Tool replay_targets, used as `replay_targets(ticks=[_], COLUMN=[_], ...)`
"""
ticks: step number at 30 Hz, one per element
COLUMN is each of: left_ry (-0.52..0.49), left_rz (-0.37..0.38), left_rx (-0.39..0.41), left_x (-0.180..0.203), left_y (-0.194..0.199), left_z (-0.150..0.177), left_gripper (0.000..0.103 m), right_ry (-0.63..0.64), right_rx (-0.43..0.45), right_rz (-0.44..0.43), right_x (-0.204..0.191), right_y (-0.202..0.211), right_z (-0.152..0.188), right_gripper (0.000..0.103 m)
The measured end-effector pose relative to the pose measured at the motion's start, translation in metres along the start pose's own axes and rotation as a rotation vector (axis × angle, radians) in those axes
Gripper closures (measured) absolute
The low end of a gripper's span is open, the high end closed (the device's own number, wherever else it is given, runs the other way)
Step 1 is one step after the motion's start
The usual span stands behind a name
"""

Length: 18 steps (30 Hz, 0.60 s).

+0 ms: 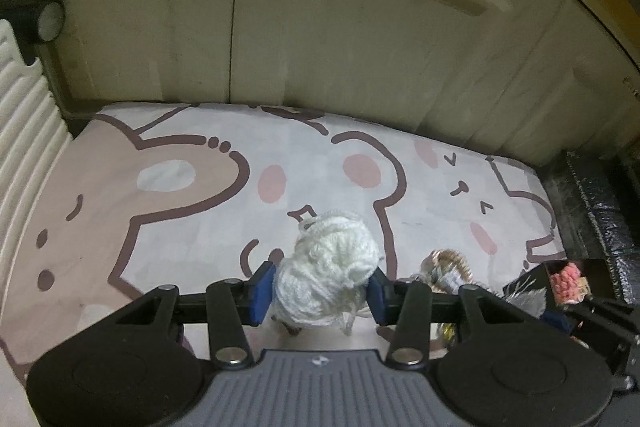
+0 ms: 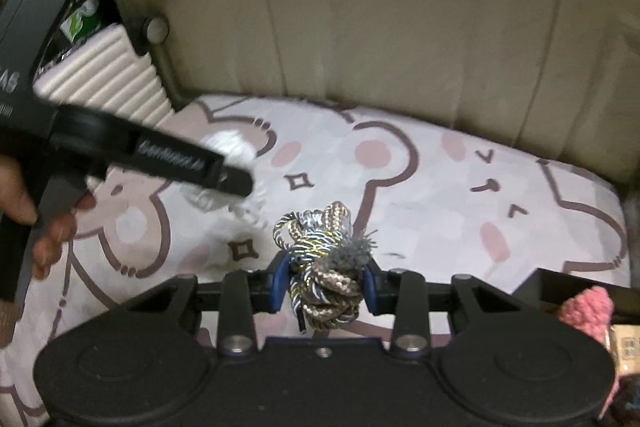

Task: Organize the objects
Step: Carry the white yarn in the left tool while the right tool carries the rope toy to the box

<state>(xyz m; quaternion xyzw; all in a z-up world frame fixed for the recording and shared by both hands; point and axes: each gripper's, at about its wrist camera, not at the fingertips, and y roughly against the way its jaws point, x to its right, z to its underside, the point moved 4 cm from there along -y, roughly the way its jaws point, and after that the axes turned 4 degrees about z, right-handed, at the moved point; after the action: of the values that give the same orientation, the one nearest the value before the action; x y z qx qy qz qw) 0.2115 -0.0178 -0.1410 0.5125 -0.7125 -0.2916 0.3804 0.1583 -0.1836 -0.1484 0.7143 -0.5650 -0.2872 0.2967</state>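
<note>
My left gripper [image 1: 320, 293] is shut on a ball of white yarn [image 1: 330, 267] and holds it above the cartoon-bear mat [image 1: 160, 211]. In the right wrist view the same white yarn [image 2: 232, 151] shows blurred behind the left gripper body [image 2: 160, 151]. My right gripper [image 2: 325, 287] is shut on a bundle of braided gold, silver and brown cord [image 2: 324, 255] above the mat [image 2: 440, 195]. That cord bundle also shows in the left wrist view [image 1: 448, 267], to the right of the yarn. A black box [image 1: 576, 279] at the right holds pink yarn [image 1: 564, 275].
Cream cabinet doors [image 1: 320, 27] stand behind the mat. A white ribbed panel [image 1: 24, 131] runs along the mat's left side. A black textured object [image 1: 600, 203] lies at the right. The pink yarn [image 2: 588, 311] in the black box sits at the right wrist view's lower right.
</note>
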Motion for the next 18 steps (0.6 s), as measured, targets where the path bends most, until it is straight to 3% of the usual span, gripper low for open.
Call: replay_targets(ticks=[13, 18], left_ry=[-0.002, -0.047], left_rz=[0.0, -0.026], left_rx=[0.054, 0.085], left_x=[0.017, 0.024], left_y=[0.056, 0.074], left_z=[0.019, 0.025], left_gripper=[0.055, 0.055], right_ry=[-0.068, -0.092], right_rx=[0.07, 0.083], right_rz=[0.067, 0.08], right_x=[0.004, 0.003], right_y=[0.05, 0.068], right_z=[-0.007, -0.006], right_gripper=[0.066, 0.065])
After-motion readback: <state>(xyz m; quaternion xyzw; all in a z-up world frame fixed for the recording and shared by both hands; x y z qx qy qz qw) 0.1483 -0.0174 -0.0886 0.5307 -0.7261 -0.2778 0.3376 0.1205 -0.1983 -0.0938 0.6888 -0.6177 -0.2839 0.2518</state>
